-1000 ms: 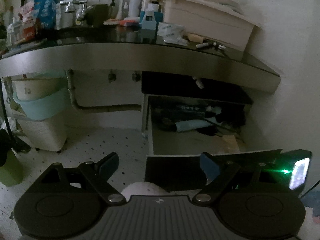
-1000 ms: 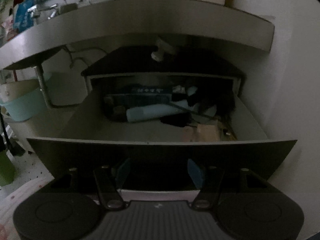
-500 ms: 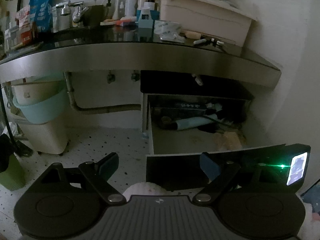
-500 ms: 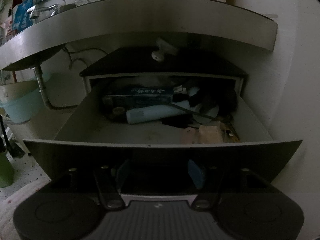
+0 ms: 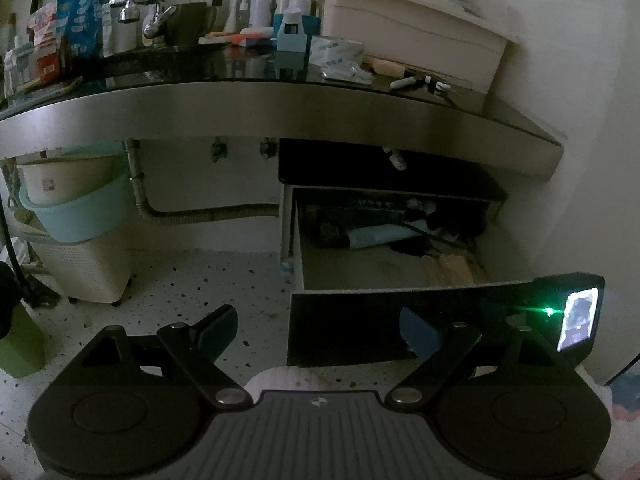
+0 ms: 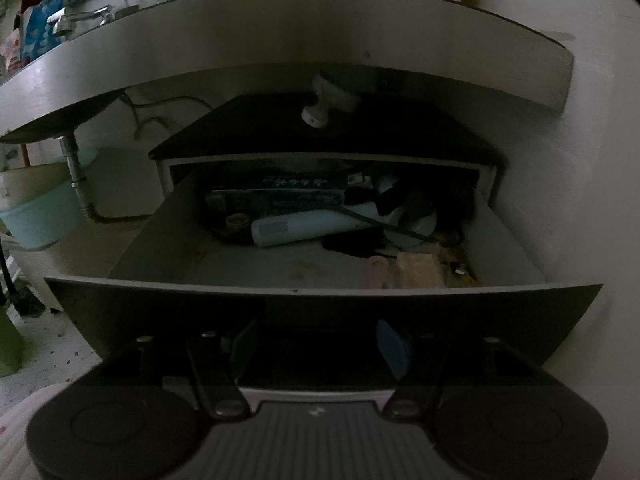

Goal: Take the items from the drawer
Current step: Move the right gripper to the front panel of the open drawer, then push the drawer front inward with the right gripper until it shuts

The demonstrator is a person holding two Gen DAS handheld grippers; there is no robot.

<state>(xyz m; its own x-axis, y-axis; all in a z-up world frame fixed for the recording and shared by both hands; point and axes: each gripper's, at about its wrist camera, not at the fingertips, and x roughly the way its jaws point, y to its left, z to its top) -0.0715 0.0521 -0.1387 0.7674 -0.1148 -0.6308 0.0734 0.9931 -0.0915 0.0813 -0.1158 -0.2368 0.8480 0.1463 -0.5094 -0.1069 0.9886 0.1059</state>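
Observation:
The lower drawer [image 6: 320, 300] stands pulled open under the counter. Inside lie a pale blue tube [image 6: 304, 230], a dark box with light lettering [image 6: 280, 196], a tan block [image 6: 416, 272] and dark tangled items at the back right. My right gripper [image 6: 320, 344] is open and empty, just in front of the dark drawer front. My left gripper [image 5: 316, 328] is open and empty, held back to the left of the drawer [image 5: 384, 280] above the floor. The right gripper's body [image 5: 576, 316], with a green light, shows at the drawer's right corner.
A closed upper drawer with a white knob [image 6: 320, 108] sits above. The counter [image 5: 280, 100] holds bottles, a tap and a beige bin [image 5: 408, 36]. A turquoise basin [image 5: 76, 208] on a white basket and a drain pipe [image 5: 192, 212] stand left. Wall at right.
Both grippers have risen and drawn back slightly, so more of the drawer's inside shows. The drawer has come out a little further. Both grippers stayed open.

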